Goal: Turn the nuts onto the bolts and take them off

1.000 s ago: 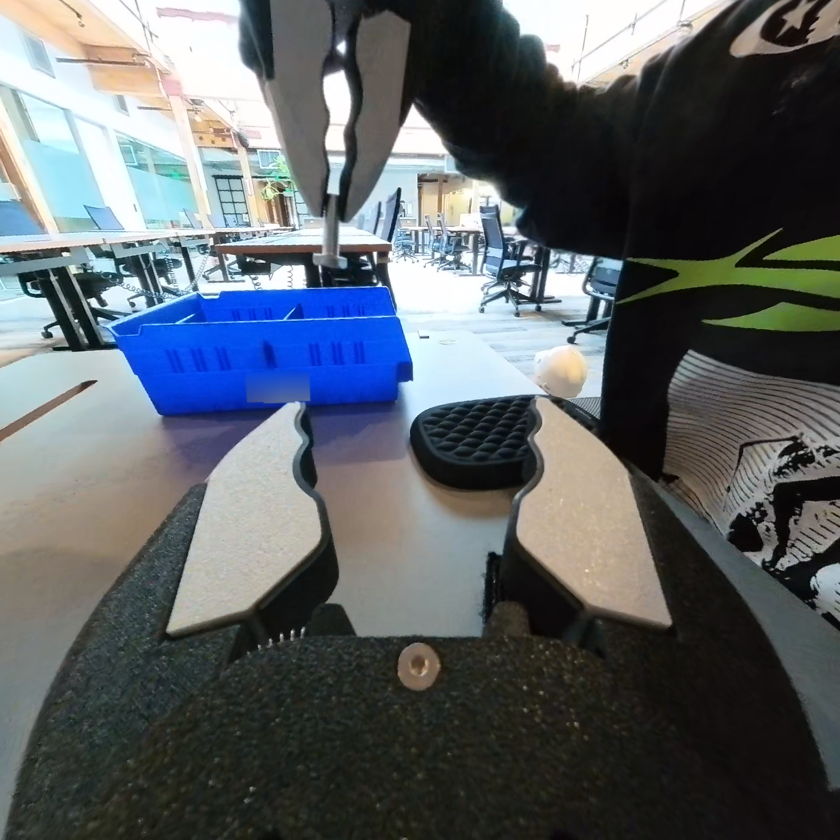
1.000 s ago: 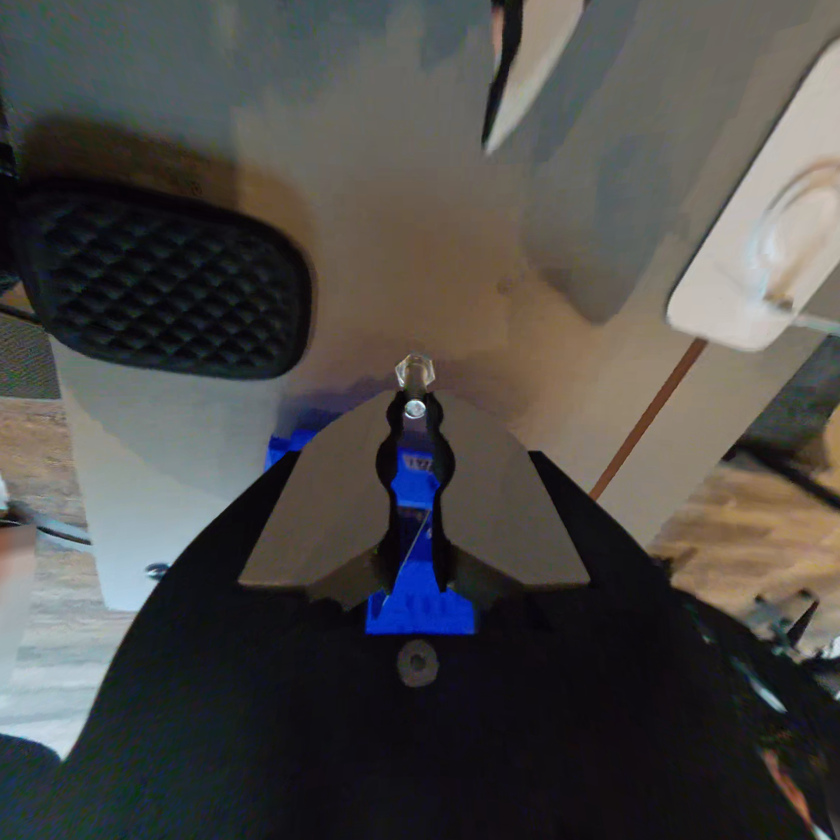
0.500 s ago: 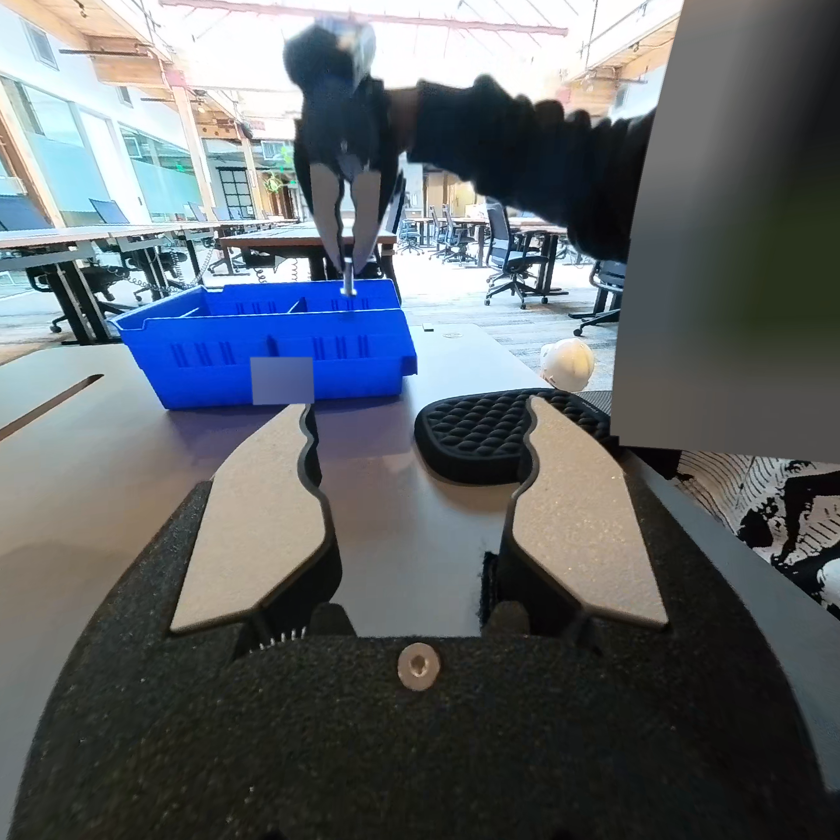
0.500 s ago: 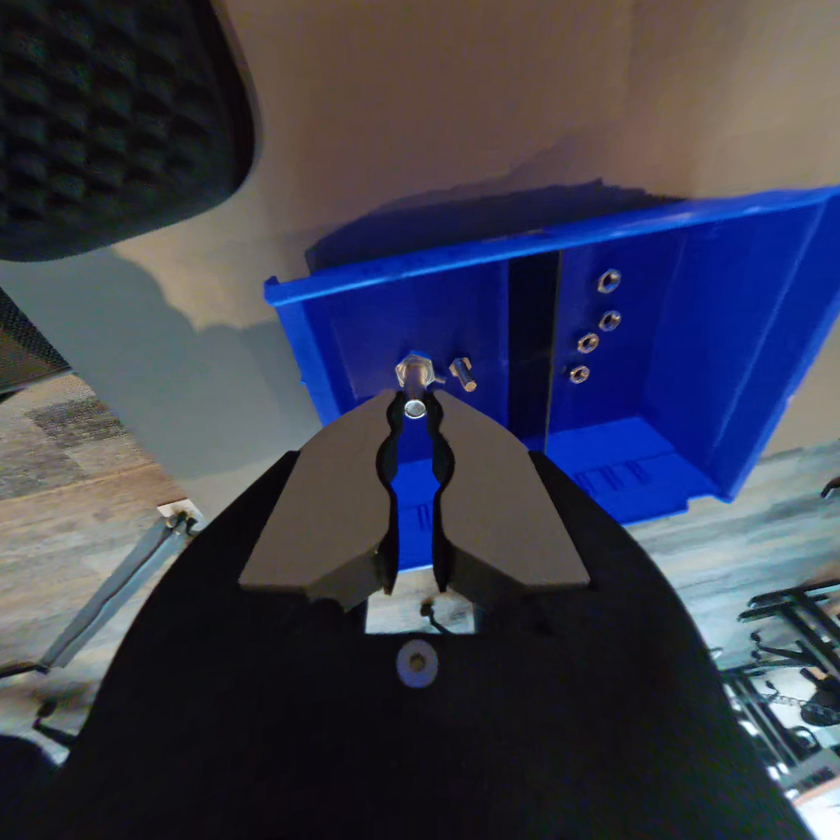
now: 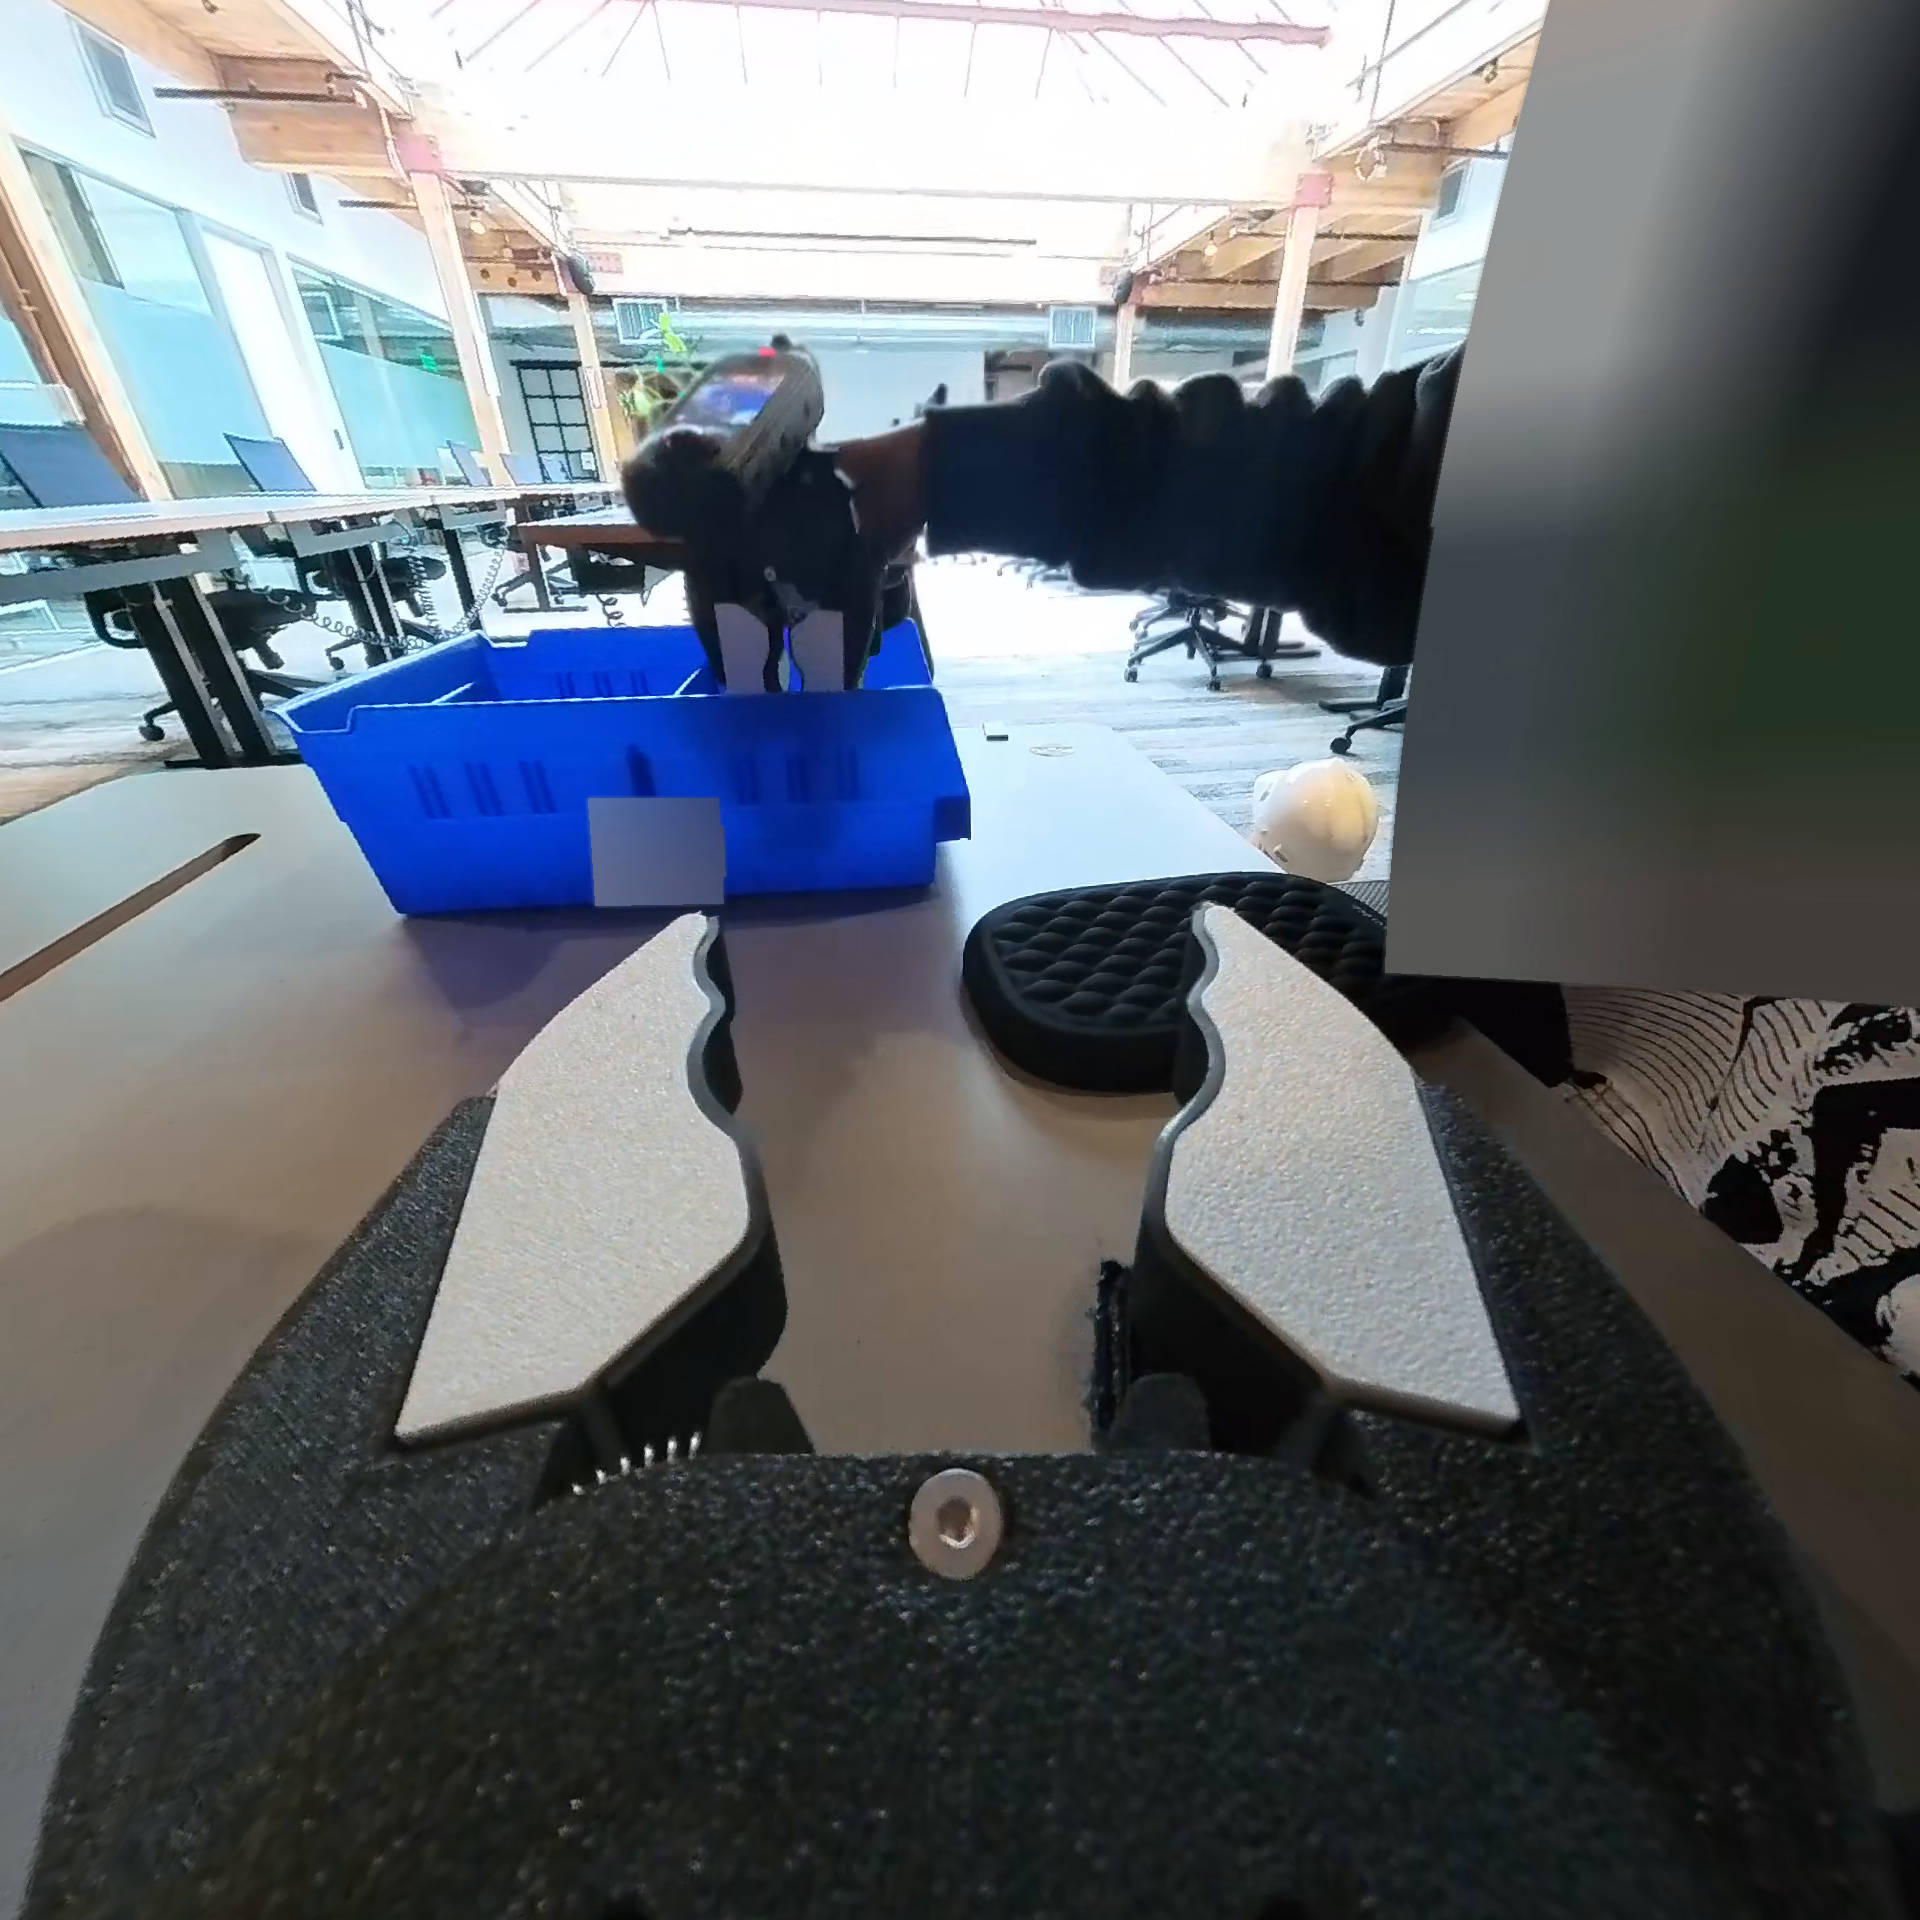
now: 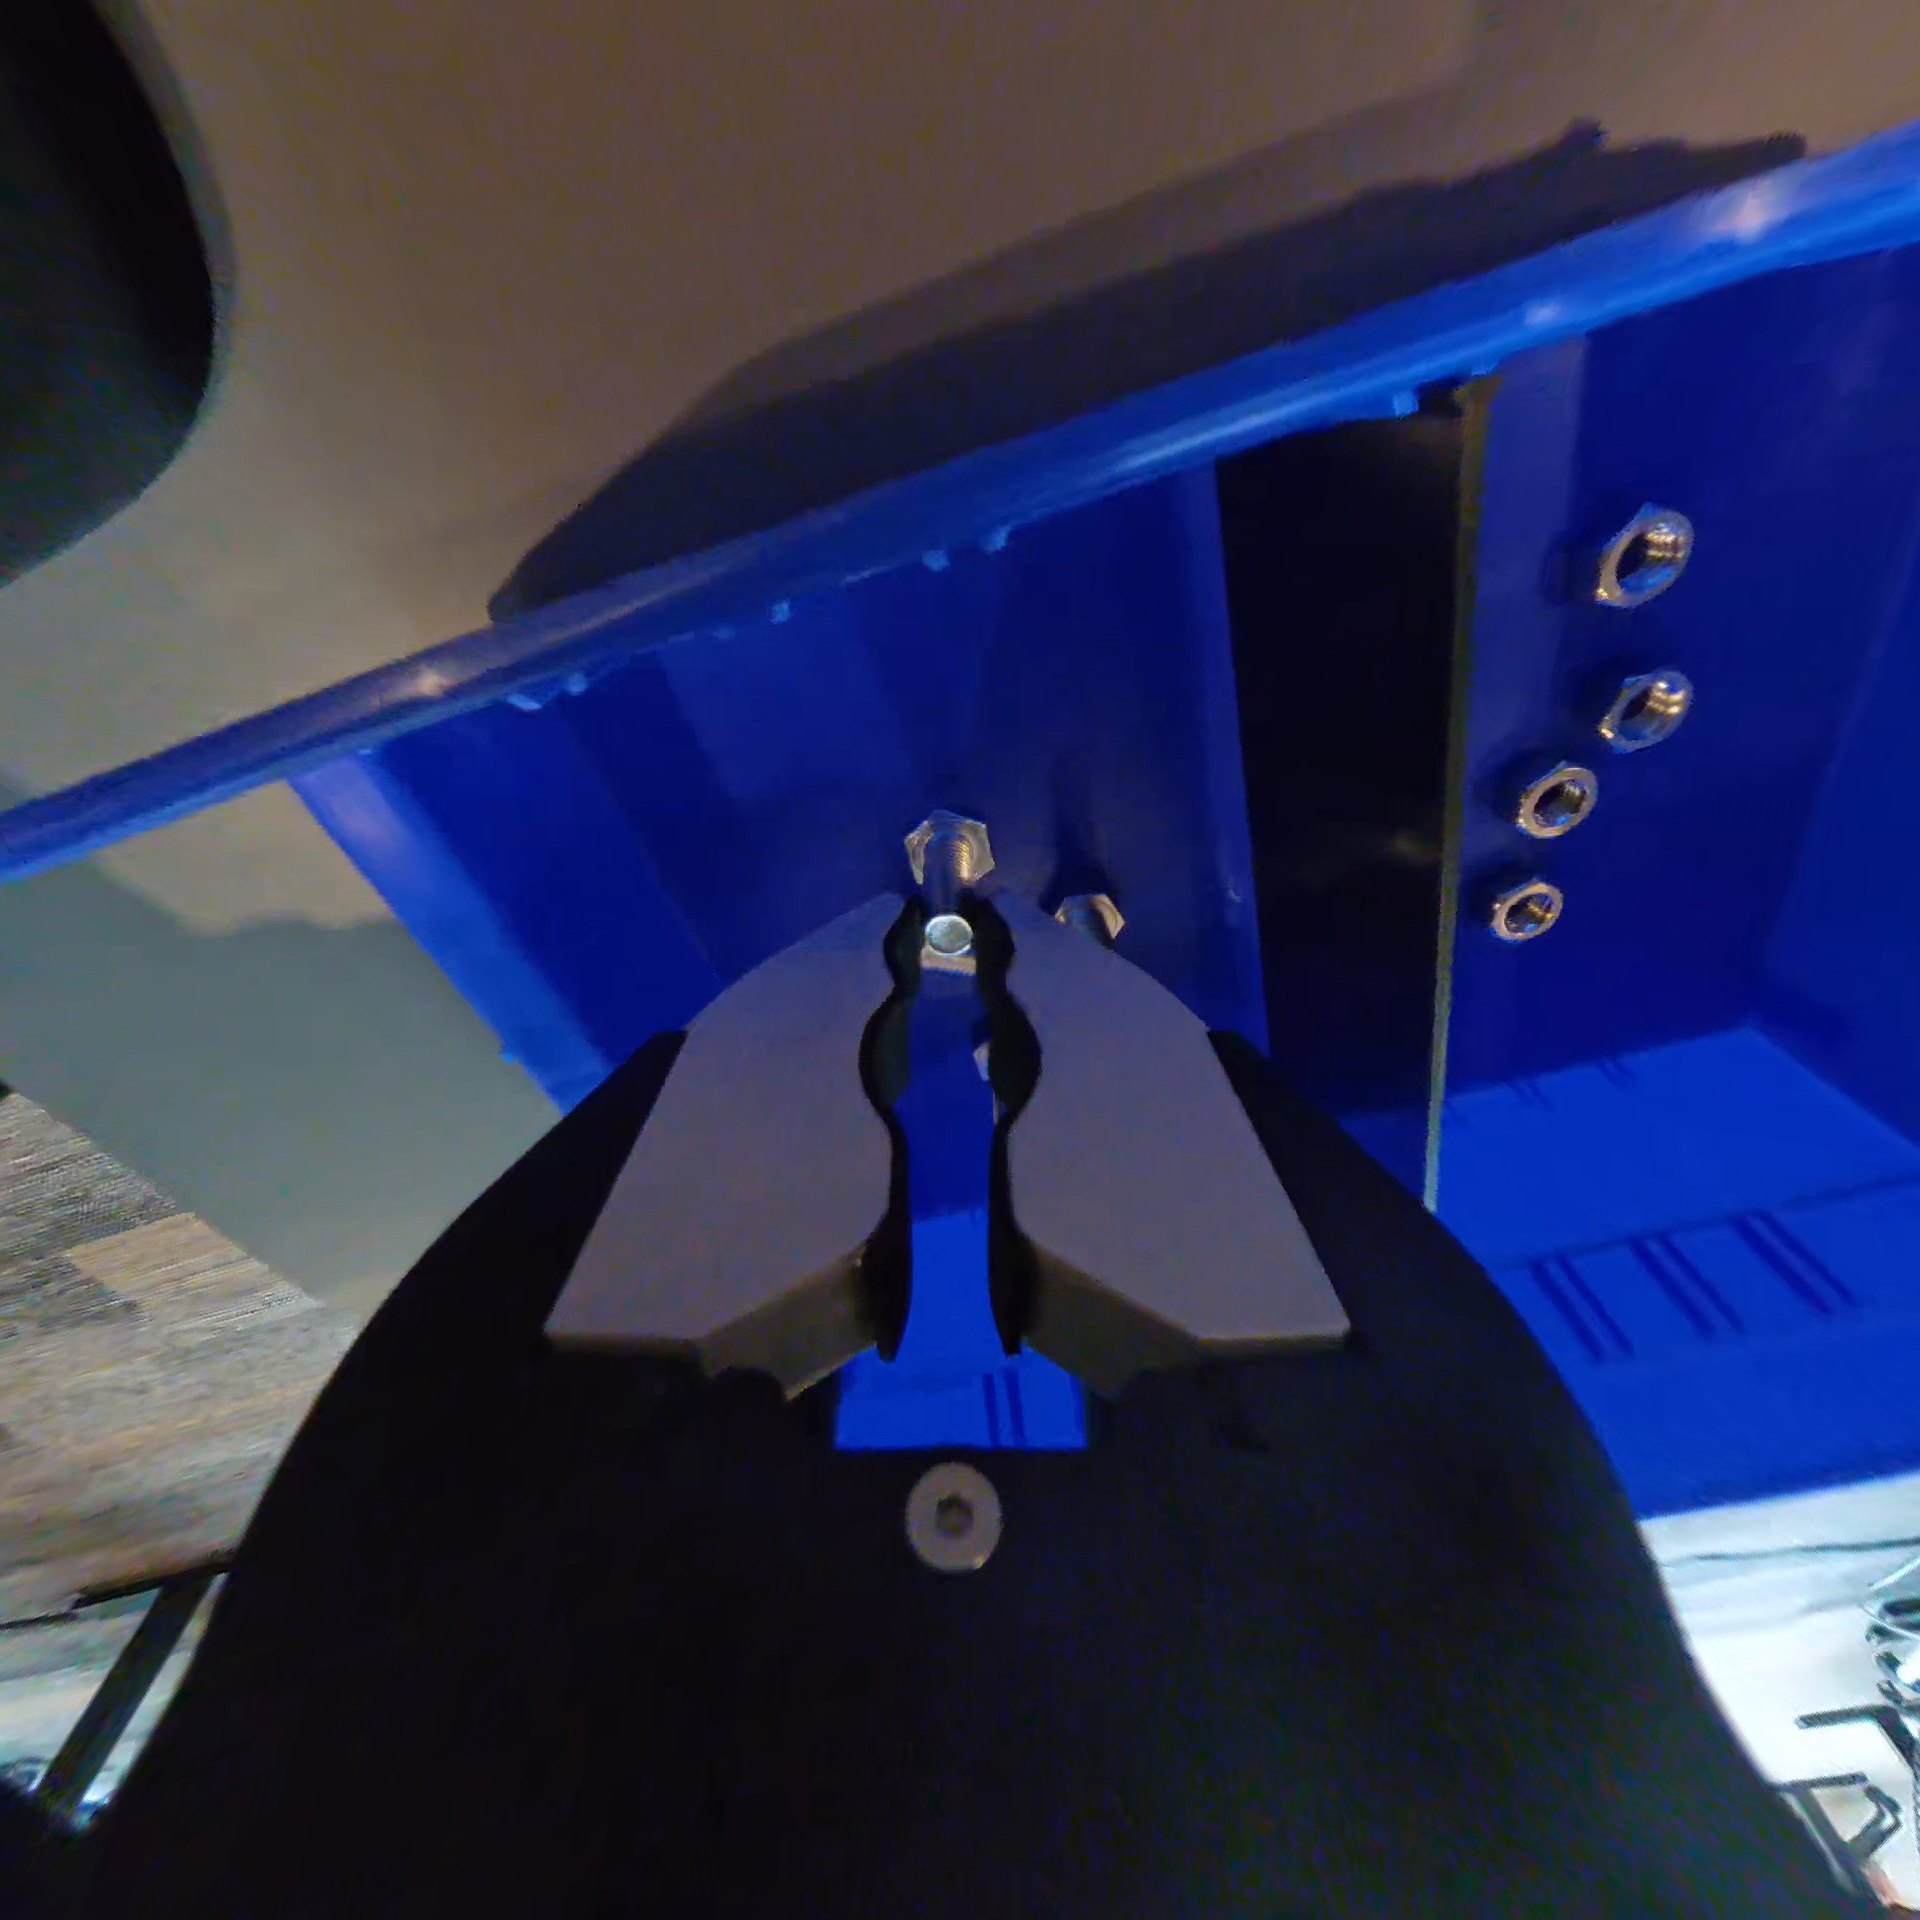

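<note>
My right gripper (image 6: 948, 925) is shut on a silver bolt (image 6: 948, 868), head down, and holds it low inside the blue bin (image 6: 727, 592), in the compartment on my side of the dark divider (image 6: 1340, 748). A second bolt (image 6: 1089, 916) lies just beside it on the bin floor. Several silver nuts (image 6: 1647, 556) lie in a row in the compartment beyond the divider. In the left wrist view the right gripper (image 5: 774, 665) reaches down into the bin (image 5: 623, 800). My left gripper (image 5: 956, 935) is open and empty, low over the table.
A black textured pad (image 5: 1091, 966) lies on the grey table (image 5: 208, 1039) just right of my left gripper. A person's dark sleeve (image 5: 1195, 488) reaches across above the table. A white round object (image 5: 1314, 816) lies on the floor beyond the table edge. About 30 centimetres separates my left fingertips from my right.
My right gripper carried the bolt from above the table near the pad over to the blue bin and down into it. My left gripper stayed open and still.
</note>
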`<state>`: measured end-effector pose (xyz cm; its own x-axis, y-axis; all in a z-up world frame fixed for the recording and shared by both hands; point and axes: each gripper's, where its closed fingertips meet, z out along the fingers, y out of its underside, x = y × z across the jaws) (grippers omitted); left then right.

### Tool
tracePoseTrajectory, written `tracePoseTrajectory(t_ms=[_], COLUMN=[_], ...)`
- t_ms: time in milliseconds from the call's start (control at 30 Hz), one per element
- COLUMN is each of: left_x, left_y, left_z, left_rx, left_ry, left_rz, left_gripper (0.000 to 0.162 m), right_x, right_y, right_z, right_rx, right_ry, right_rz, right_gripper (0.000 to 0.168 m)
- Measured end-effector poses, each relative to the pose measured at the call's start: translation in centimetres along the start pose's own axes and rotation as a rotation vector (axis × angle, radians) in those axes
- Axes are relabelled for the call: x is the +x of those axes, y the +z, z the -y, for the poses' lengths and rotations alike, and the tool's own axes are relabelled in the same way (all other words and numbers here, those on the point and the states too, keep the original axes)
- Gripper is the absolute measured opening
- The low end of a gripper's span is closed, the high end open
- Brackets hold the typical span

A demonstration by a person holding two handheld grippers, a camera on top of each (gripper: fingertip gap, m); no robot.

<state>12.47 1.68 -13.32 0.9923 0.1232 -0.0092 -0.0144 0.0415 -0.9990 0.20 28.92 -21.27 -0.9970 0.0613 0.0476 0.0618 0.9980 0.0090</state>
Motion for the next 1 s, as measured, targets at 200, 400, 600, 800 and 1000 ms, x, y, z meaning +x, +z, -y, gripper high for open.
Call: tracePoseTrajectory(t_ms=[200, 400, 600, 800, 1000], left_x=[0.0, 0.0, -0.1, -0.2, -0.6], left_y=[0.1, 0.1, 0.1, 0.1, 0.0], left_z=[0.0, -0.1, 0.0, -0.1, 0.2], left_rx=[0.0, -0.006, -0.01, -0.013, -0.009], left_ry=[-0.002, 0.003, 0.007, 0.008, 0.011], left_rz=[-0.006, -0.008, -0.006, 0.0, 0.026], left_gripper=[0.083, 0.083, 0.083, 0.083, 0.08], right_x=[0.2, 0.2, 0.7, 0.1, -0.9], right_y=[0.8, 0.9, -1.4, -5.2, -9.2], right_z=[-0.4, -0.5, -0.3, 1.2, 4.4], right_rx=[0.002, 0.008, 0.025, 0.041, 0.084], right_ry=[0.016, 0.038, 0.058, 0.049, 0.094], right_rz=[0.008, 0.015, -0.053, -0.147, -0.243], right_gripper=[0.009, 0.017, 0.024, 0.032, 0.051])
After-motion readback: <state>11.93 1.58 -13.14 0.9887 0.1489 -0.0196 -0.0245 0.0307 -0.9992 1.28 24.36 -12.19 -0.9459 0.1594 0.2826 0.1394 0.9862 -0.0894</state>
